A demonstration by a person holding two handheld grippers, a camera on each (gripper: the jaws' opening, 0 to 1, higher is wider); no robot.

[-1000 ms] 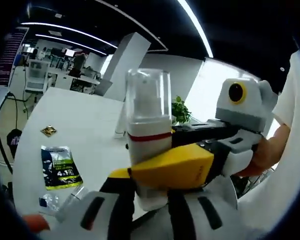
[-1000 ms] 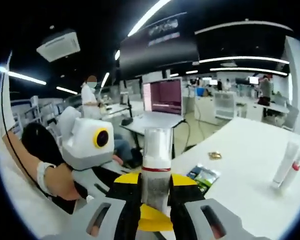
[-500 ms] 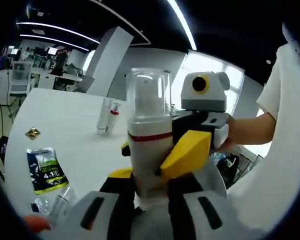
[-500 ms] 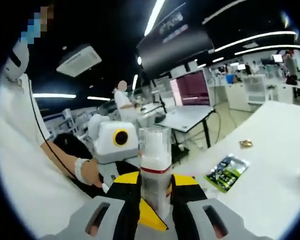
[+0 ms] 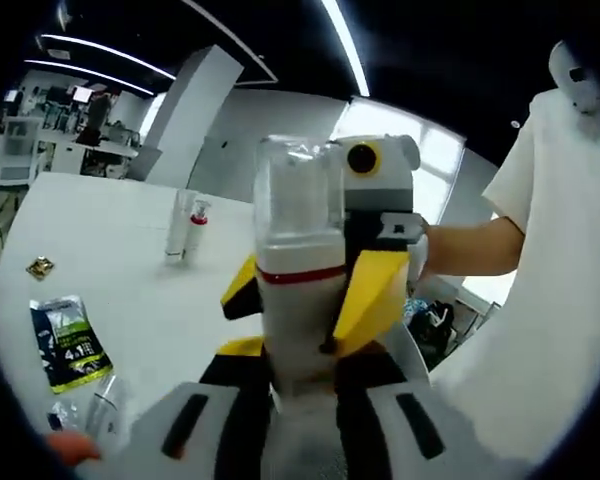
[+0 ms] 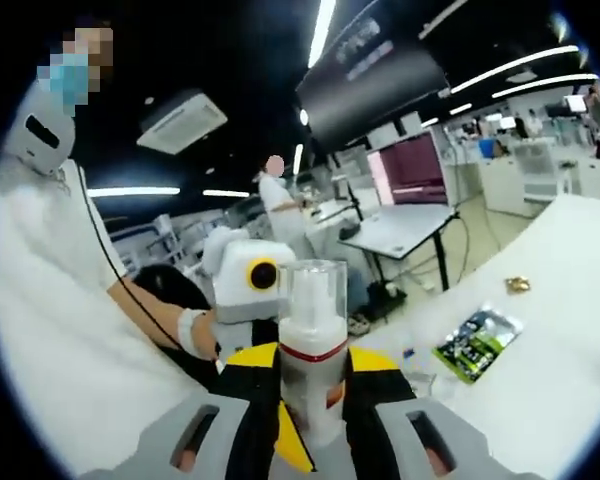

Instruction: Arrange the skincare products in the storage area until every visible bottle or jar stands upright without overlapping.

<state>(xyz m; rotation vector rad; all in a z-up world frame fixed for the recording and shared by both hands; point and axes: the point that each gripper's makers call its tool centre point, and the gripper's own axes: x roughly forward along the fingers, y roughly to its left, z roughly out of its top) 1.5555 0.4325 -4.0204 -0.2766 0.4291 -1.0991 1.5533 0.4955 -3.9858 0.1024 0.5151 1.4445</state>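
Pump bottle [image 5: 298,290], clear cap, red band: clamped upright by both left gripper [image 5: 298,400] and right gripper [image 6: 313,420], raised above white table [image 5: 110,250]. Green sachet [image 5: 68,340] near the table edge; two tubes [image 5: 185,228] stand well apart, bare tabletop between.

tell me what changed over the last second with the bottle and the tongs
The right tongs swung from lying across the pump bottle to nearly upright beside it, yellow jaws on both sides. Both cameras turned, so the background shift is not the table's things moving. The left tongs stayed clamped on the bottle, cap on, upright. The green sachet and tube lie unmoved.
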